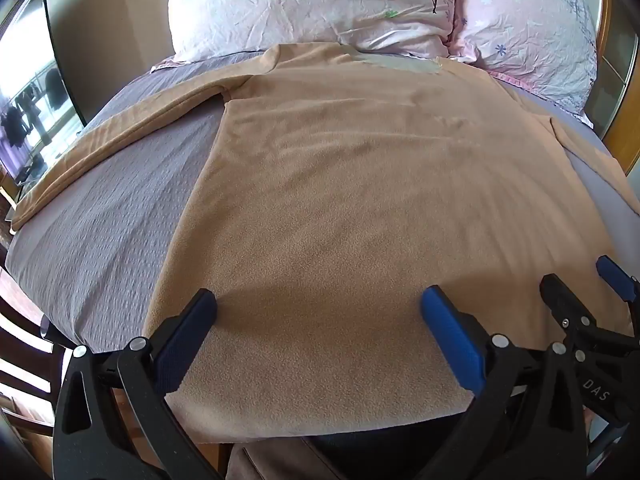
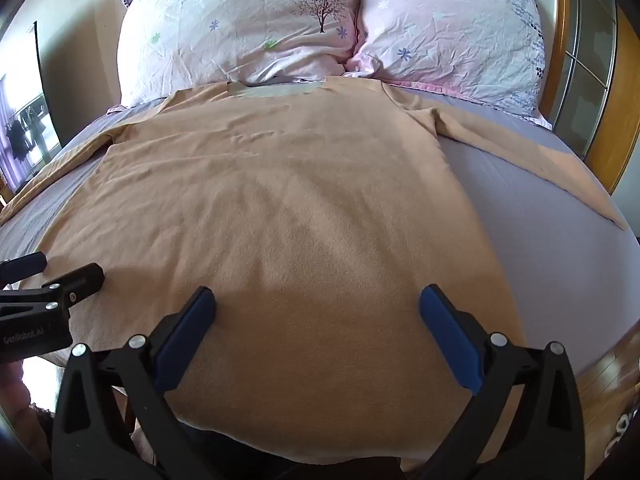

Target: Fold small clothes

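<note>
A tan long-sleeved fleece top (image 1: 340, 184) lies spread flat on the bed, collar toward the pillows, sleeves stretched out to both sides. It also shows in the right wrist view (image 2: 280, 208). My left gripper (image 1: 318, 300) is open and empty, above the top's hem near its left half. My right gripper (image 2: 318, 300) is open and empty, above the hem near its right half. The right gripper shows at the right edge of the left wrist view (image 1: 580, 284); the left gripper shows at the left edge of the right wrist view (image 2: 60, 272).
The bed has a grey-lilac sheet (image 1: 120, 208) that also shows in the right wrist view (image 2: 540, 220). Two pink floral pillows (image 2: 248, 28) (image 2: 448, 28) lie at the head. A wooden headboard (image 2: 624, 92) stands at right. A TV screen (image 1: 28, 112) stands at left. Wooden floor (image 2: 608, 380) shows beyond the bed edge.
</note>
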A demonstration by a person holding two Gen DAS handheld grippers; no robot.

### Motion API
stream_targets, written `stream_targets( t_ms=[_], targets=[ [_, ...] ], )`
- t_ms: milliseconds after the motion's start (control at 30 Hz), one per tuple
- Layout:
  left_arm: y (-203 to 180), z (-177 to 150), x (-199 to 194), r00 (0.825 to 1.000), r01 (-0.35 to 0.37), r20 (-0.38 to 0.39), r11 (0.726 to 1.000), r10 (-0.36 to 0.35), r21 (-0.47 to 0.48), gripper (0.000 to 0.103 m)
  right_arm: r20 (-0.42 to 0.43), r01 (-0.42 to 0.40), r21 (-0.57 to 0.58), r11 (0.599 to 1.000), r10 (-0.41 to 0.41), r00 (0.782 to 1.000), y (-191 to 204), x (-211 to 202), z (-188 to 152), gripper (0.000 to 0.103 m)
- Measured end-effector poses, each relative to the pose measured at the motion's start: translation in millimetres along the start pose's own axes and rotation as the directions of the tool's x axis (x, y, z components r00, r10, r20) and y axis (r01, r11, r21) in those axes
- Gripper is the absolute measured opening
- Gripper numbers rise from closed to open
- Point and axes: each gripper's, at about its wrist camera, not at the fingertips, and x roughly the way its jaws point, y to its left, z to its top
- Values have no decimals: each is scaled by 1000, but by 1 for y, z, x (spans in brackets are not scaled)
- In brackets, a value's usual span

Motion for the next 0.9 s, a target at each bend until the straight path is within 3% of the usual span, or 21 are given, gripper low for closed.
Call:
stream_targets(
  t_ms=[900],
  targets=[
    [0, 0, 0, 1000, -1, 6, 1000, 1, 1, 102, 7, 1, 1, 1000, -1, 1000, -3, -1, -1, 101]
  ],
)
